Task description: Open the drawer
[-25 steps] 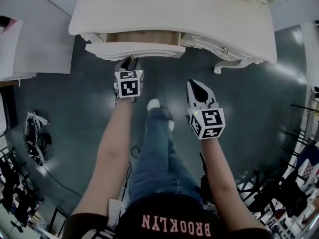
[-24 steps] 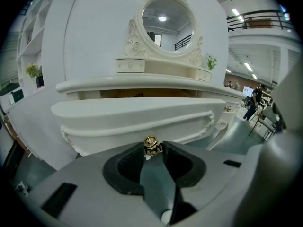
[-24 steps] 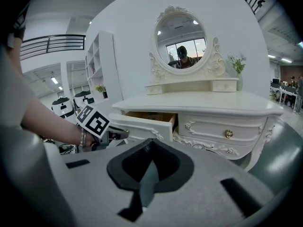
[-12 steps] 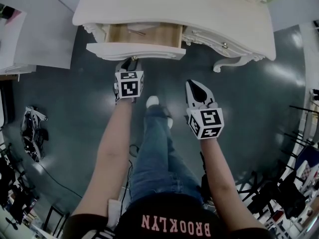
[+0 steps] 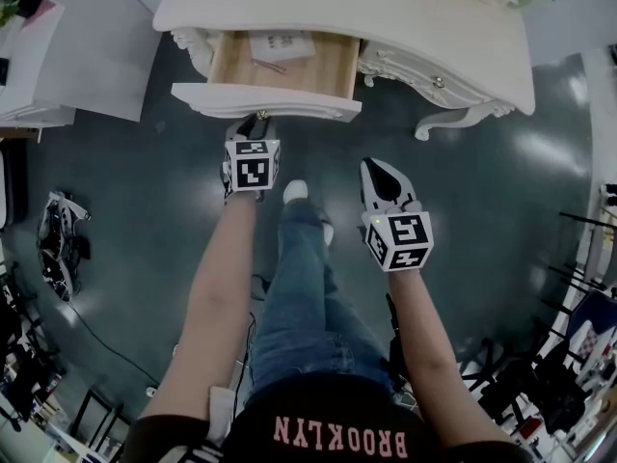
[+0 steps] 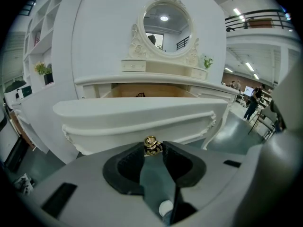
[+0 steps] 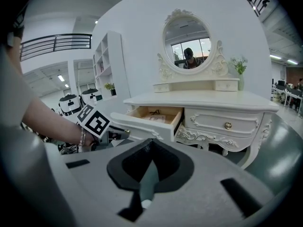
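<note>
Left hand-held gripper (image 5: 255, 122): jaws closed partway, the pads clamped on either side of the brass knob (image 6: 151, 144) at the middle of the drawer front; nothing else is held. The drawer (image 5: 280, 68) sits in the left half of the white bench (image 5: 434, 17) and stands pulled well out, its pale wooden interior exposed under the bench top. Inside, toward the back, lies a printed sheet (image 5: 278, 42) with a small dark item beside it; what that item is cannot be determined. Right hand-held gripper (image 5: 374, 165): jaws together at the tips and empty, held over the dark floor (image 5: 482, 191), to the right of the drawer and apart from the bench. The neighbouring right drawer (image 7: 226, 122) is closed, its own knob showing at centre. An oval mirror (image 6: 165, 22) in an ornate frame stands on the back of the bench, with a small plant (image 7: 239, 64) beside it. The person's leg (image 5: 304, 287) and a light shoe lie between the two arms.
</note>
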`<action>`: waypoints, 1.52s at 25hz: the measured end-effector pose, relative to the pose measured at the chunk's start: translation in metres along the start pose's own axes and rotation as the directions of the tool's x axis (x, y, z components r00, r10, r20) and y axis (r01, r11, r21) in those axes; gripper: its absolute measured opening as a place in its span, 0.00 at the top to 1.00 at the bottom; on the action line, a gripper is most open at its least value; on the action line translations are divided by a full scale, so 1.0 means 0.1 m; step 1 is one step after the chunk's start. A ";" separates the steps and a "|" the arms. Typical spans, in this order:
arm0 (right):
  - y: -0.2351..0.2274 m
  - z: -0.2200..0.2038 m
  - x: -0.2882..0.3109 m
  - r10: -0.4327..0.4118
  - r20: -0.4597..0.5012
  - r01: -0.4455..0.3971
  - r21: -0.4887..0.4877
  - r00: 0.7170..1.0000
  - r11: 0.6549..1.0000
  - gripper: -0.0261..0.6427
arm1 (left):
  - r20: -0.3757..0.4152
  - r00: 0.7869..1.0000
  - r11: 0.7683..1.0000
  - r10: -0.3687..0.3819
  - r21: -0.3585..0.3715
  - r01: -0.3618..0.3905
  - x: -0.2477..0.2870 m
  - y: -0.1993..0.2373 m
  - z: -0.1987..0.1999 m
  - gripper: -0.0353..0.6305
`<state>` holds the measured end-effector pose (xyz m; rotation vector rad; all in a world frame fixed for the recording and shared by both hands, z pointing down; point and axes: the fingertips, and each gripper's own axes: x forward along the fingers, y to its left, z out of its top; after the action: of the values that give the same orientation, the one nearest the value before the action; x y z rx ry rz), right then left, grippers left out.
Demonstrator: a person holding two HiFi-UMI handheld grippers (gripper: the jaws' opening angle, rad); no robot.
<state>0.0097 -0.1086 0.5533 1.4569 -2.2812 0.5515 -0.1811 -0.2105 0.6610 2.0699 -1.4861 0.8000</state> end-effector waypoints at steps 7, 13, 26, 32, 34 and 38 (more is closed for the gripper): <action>0.09 -0.01 -0.09 0.019 0.007 -0.019 -0.014 1.000 1.000 0.97 | -0.009 1.000 1.000 0.010 -0.004 -0.010 -0.17 0.00 -0.18 0.77; 0.11 0.02 -0.13 0.023 0.014 -0.023 -0.018 1.000 1.000 0.97 | -0.016 1.000 1.000 -0.001 -0.010 0.001 -0.29 -0.06 -0.28 0.77; 0.11 0.05 -0.23 0.028 0.014 -0.027 -0.030 1.000 0.999 0.97 | -0.027 1.000 0.999 0.015 -0.039 -0.016 -0.32 -0.06 -0.27 0.77; 0.02 0.19 -0.25 0.028 0.027 -0.027 -0.054 0.999 0.998 0.97 | -0.023 0.999 0.997 0.038 -0.067 -0.040 -0.40 -0.06 -0.26 0.77; 0.01 0.27 -0.26 0.027 0.035 -0.025 -0.059 0.999 0.998 0.97 | -0.020 0.999 0.997 0.043 -0.069 -0.044 -0.46 -0.06 -0.25 0.77; 0.01 0.43 -0.30 0.027 0.055 -0.024 -0.068 0.998 0.997 0.97 | -0.003 0.999 0.995 0.047 -0.085 -0.047 -0.59 -0.05 -0.16 0.77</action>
<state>0.0162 -0.1077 0.5014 1.4300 -2.3408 0.4420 -0.1936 -0.1584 0.6317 1.9790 -1.5464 0.7425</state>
